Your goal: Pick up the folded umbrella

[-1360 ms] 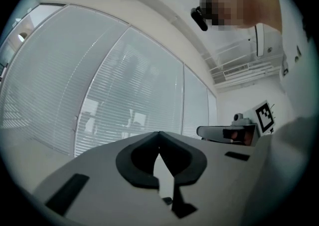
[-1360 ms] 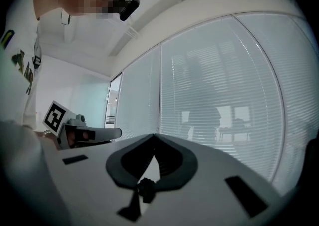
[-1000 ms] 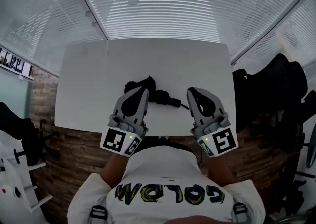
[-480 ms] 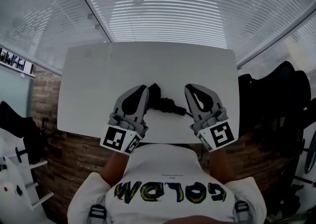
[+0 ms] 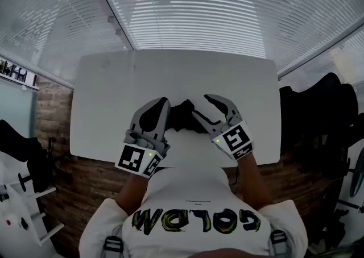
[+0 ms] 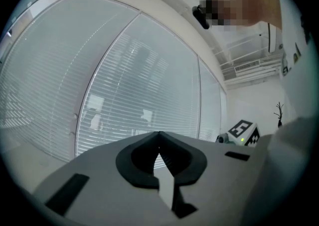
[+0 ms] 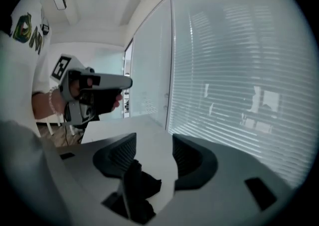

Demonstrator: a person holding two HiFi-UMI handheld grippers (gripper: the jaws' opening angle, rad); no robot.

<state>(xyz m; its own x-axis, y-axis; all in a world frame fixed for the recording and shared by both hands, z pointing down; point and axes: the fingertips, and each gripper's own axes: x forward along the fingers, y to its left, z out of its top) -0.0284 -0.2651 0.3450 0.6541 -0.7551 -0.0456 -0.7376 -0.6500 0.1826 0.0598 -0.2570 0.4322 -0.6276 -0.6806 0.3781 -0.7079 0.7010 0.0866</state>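
Observation:
The folded umbrella [image 5: 183,116], black and crumpled, lies on the white table [image 5: 114,98] near its front edge. My right gripper [image 5: 199,106] is angled left and down at it. Its jaws are opening, one on each side of the umbrella's near end, and the pads do not press on it. In the right gripper view the umbrella [image 7: 138,185] shows low between the ribbed fingers [image 7: 188,158] of the right gripper [image 7: 153,146]. My left gripper [image 5: 162,102] hovers just left of the umbrella. In its own view the left gripper [image 6: 159,134] is shut and holds nothing.
Window blinds [image 5: 193,12] stand behind the table. Dark chairs and bags [image 5: 318,115] crowd the right side. A white rack [image 5: 20,194] stands at the left. The table's front edge [image 5: 102,157] is close to the person's body.
My right gripper has swung left and down over the umbrella, and its jaws have gone from shut to apart. My left gripper has edged slightly toward the umbrella, still shut.

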